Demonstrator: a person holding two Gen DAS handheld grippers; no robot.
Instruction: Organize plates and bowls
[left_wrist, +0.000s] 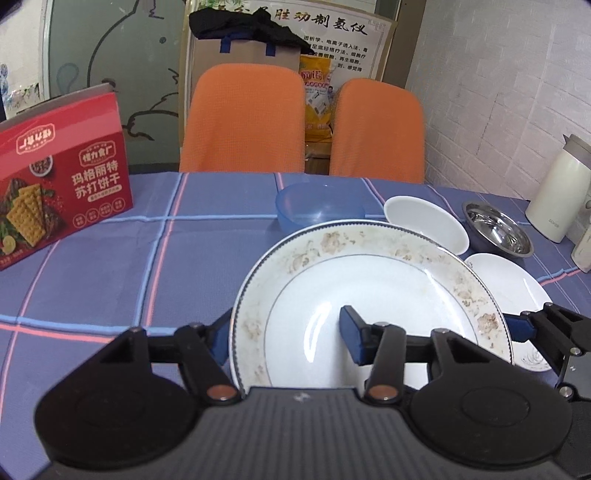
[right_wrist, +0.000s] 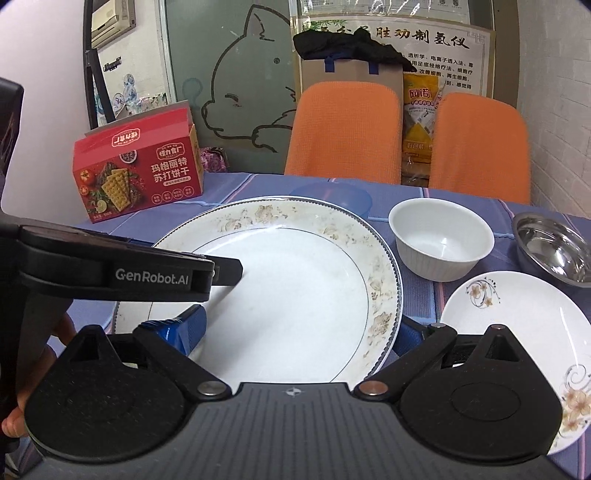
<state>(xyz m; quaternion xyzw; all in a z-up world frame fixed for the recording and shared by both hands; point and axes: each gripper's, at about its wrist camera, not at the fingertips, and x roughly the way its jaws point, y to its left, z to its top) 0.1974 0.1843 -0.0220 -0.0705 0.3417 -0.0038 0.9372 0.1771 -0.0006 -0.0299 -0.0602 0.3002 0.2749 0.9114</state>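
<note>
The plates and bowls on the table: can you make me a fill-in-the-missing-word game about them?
1. Both grippers hold the big plate, one on each ____.
2. The box of crackers is coloured ____.
3. The shiny bowl is made of ____.
4. The small plate with flowers lies to the ____ of the big plate.

Missing words: side; red; metal; right
</note>
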